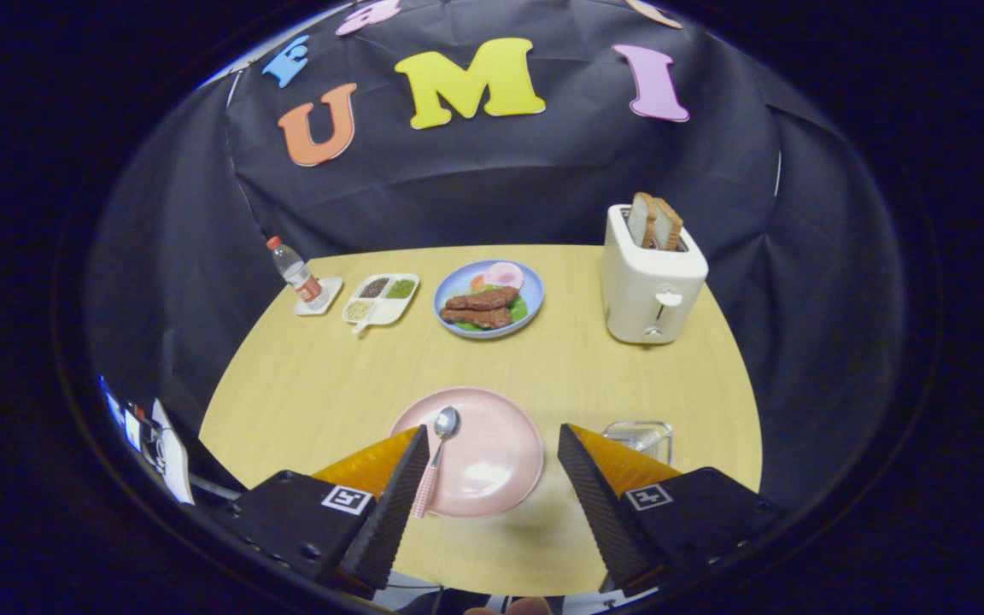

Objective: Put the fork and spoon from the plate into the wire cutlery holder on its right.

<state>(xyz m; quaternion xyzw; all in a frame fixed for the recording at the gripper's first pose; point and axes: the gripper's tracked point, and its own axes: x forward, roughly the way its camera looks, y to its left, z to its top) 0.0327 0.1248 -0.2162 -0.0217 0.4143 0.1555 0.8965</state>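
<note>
Claw (492,465): fingers spread wide, nothing held, hovering above the near edge of the table (304,384) and looking down and forward over it.

Plate (479,457): pink, lying between and just ahead of the fingertips. The left finger (402,487) overlaps its left rim in the view; whether it touches cannot be told.

Spoon (436,453): on the left part of the plate, just beside the left finger's inner edge. Long axis runs roughly along the fingers' direction, bowl pointing away from the claw, patterned handle toward it and reaching past the plate's near rim. It lies left of the claw's centre line, so a small shift left would be needed, and in my judgement the fingers would close across the handle rather than along it.

Fork: not made out on the plate.

Holder (641,434): wire, just right of the plate and just beyond the right finger (599,487), which partly hides it. Contents cannot be told.

Beyond, well clear of the work: a toaster (650,282), a blue food plate (488,299), a divided tray (381,297) and a bottle (291,269).

Judgement: spoon pickup is the step in hand.
</note>
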